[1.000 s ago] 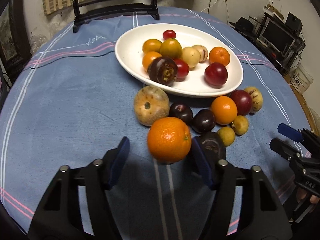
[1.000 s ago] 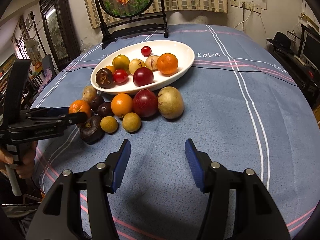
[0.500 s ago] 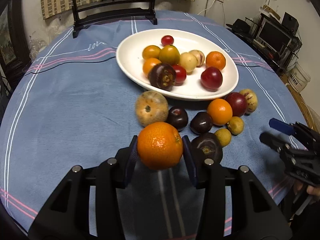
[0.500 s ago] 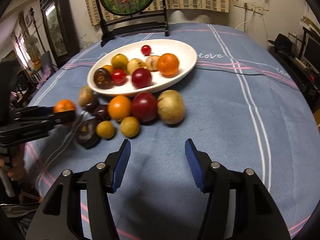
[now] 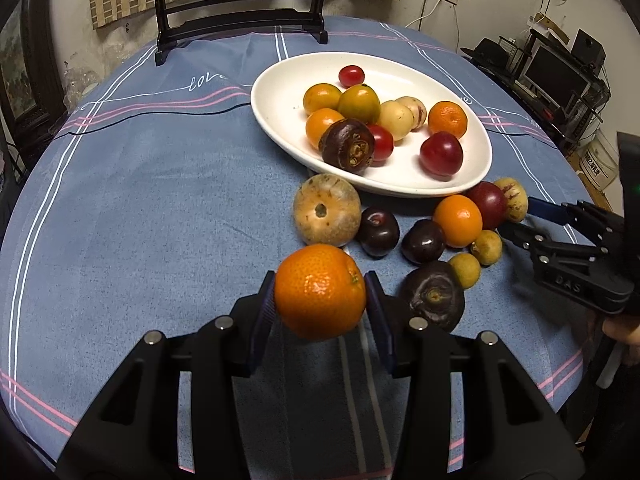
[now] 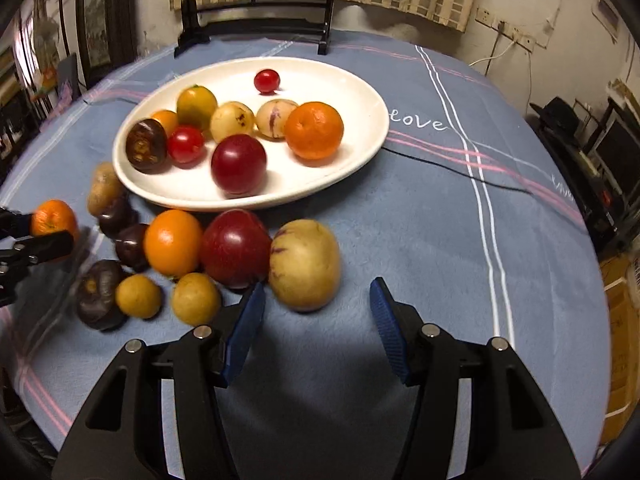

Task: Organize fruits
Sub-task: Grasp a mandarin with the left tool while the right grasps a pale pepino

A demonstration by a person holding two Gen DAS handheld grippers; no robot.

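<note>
My left gripper point(image 5: 320, 304) is shut on an orange mandarin point(image 5: 320, 291) and holds it above the blue cloth, in front of the loose fruit. The mandarin also shows in the right wrist view point(image 6: 54, 220). A white oval plate point(image 5: 472, 176) holds several fruits. My right gripper point(image 6: 318, 312) is open and empty, its fingers close to a yellow striped pepino melon point(image 6: 305, 264) at the right end of the loose fruit row. Next to it lie a red plum point(image 6: 236, 246) and an orange point(image 6: 173, 242).
Loose on the cloth in front of the plate lie a tan round fruit point(image 5: 326, 209), dark plums point(image 5: 378, 231), a dark mangosteen point(image 5: 434, 296) and small yellow fruits point(image 5: 464, 270). A black framed stand point(image 5: 240, 12) stands at the table's far edge.
My left gripper closed on the mandarin and lifted it slightly. My right gripper moved forward and left, towards the pepino melon, still open.
</note>
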